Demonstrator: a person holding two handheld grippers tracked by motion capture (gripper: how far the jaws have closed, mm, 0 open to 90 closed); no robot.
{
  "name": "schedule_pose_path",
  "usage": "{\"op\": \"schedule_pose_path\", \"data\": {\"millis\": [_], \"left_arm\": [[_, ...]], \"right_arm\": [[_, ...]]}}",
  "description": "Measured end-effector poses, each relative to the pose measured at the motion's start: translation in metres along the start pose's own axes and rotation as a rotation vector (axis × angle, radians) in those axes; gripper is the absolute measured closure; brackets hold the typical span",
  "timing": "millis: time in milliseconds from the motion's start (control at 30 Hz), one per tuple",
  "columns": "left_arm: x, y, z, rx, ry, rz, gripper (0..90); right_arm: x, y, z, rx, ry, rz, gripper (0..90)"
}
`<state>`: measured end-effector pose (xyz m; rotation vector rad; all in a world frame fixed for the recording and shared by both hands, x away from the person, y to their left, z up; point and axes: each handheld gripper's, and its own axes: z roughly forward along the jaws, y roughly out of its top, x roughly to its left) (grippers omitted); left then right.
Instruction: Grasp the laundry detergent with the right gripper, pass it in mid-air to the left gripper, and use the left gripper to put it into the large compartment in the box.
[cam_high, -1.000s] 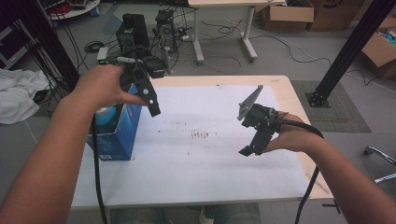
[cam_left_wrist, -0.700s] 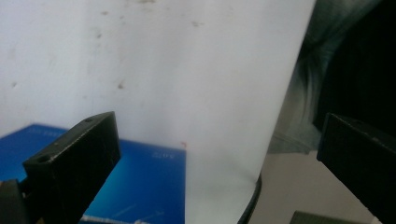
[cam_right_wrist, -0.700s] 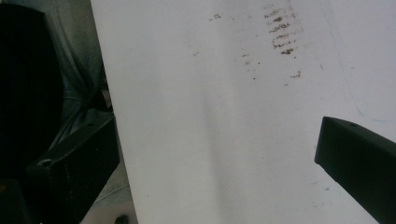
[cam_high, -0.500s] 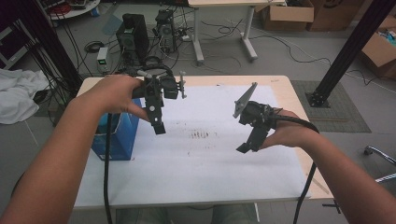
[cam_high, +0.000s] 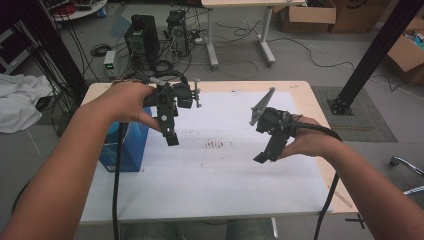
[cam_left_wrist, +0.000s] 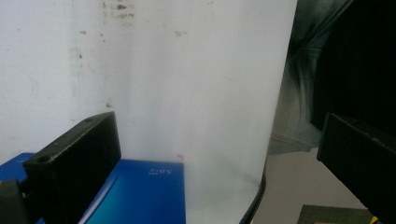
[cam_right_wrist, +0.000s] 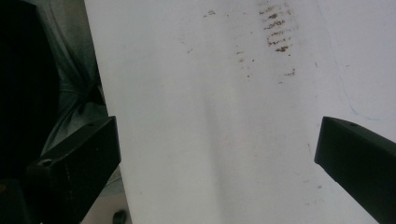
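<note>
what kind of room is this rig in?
Looks like a lab or workshop, not a home: desktop computer towers with loose cables on the floor, cardboard boxes behind a second desk, and a white-covered work table holding a blue box.

Bare forearms, no sleeves. Black left gripper (cam_high: 171, 134) and right gripper (cam_high: 264, 155) with blocky fingers (cam_left_wrist: 77, 154), trailing black cables, grey three-cornered plate (cam_high: 262, 106).

White sheet (cam_high: 225, 165) — reddish smudges (cam_high: 214, 144)

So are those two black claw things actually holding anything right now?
No. Both the left gripper and the right gripper hang open over the white sheet with nothing between their jaws. The blue box stands untouched beside the left one.
</note>
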<state>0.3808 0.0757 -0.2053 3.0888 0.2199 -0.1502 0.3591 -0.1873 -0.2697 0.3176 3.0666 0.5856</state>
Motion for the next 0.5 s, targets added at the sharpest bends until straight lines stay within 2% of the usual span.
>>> {"op": "schedule_pose_path", "data": {"millis": [500], "left_arm": [[0.0022,-0.0009,-0.0015,-0.001,-0.007,0.004,0.1]], "right_arm": [[-0.0016,-0.0018,-0.0018,0.002,-0.003,0.005,0.1]]}}
